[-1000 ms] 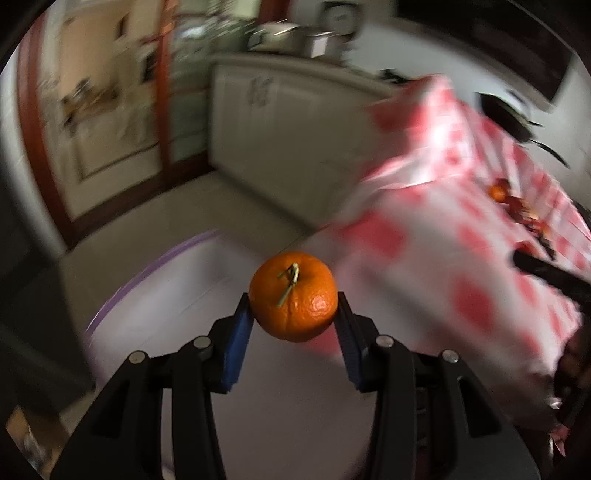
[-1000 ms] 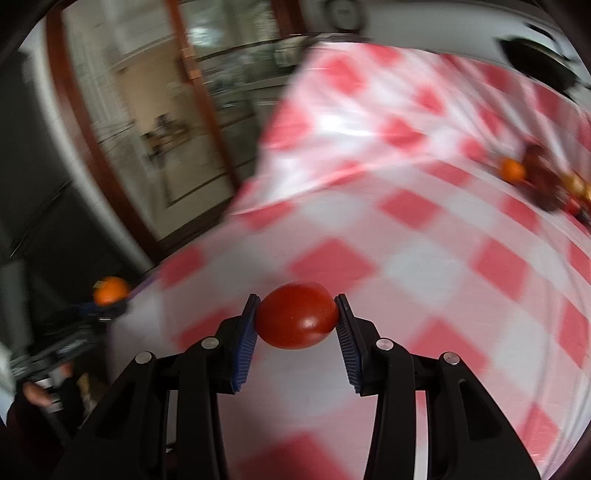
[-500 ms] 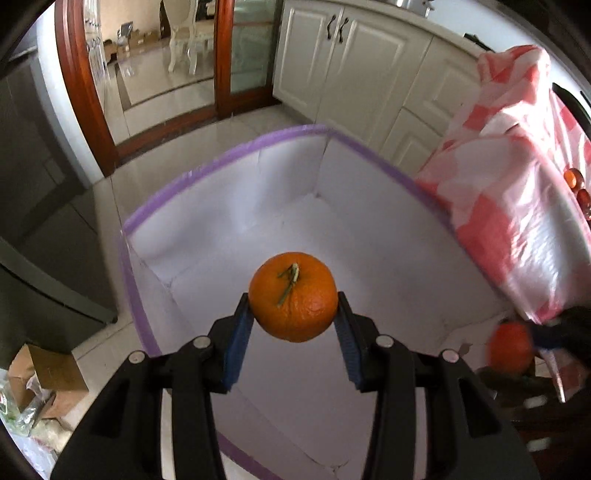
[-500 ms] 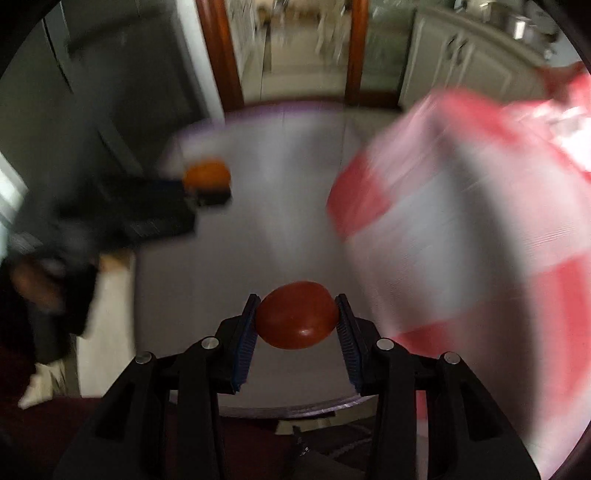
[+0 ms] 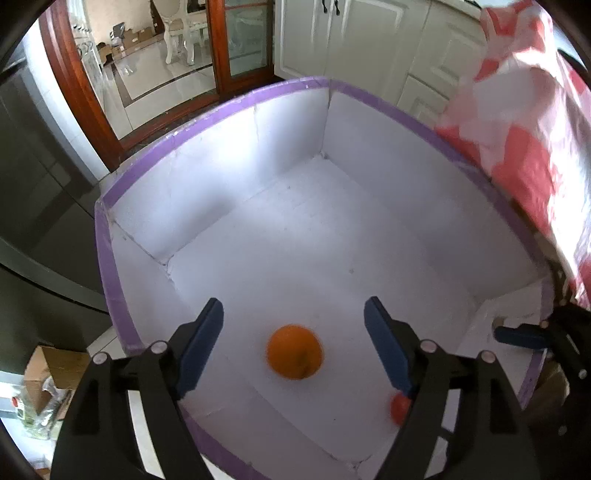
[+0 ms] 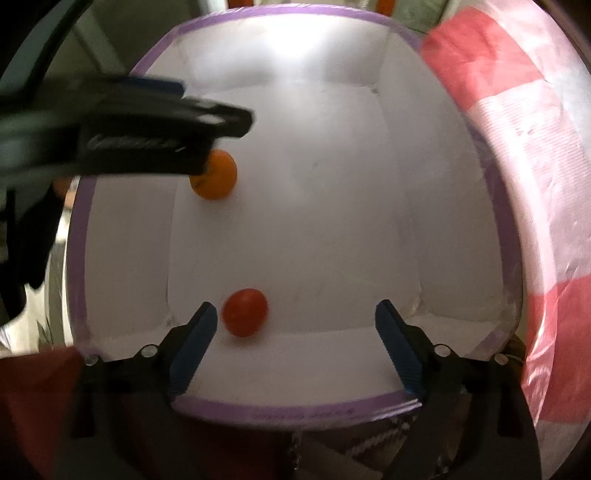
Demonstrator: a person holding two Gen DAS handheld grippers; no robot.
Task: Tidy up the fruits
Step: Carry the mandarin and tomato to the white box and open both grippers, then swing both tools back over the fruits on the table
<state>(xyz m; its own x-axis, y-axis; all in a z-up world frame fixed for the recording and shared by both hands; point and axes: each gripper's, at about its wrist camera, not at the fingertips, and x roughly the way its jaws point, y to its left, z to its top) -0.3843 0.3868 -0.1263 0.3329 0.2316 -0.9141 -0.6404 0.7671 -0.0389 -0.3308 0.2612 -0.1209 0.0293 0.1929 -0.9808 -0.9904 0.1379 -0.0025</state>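
Observation:
A white foam box with a purple rim stands on the floor; it also shows in the right wrist view. An orange tangerine lies blurred inside it below my left gripper, which is open and empty. The tangerine also shows in the right wrist view. A red tomato lies inside the box below my right gripper, which is open and empty. The tomato peeks out in the left wrist view.
A red-and-white checked tablecloth hangs beside the box on the right, also in the right wrist view. White cabinets and a wooden door frame stand behind. A cardboard box lies on the floor at left.
Both grippers have opened over the box. The tangerine has dropped out of the left one and the tomato out of the right one into the box.

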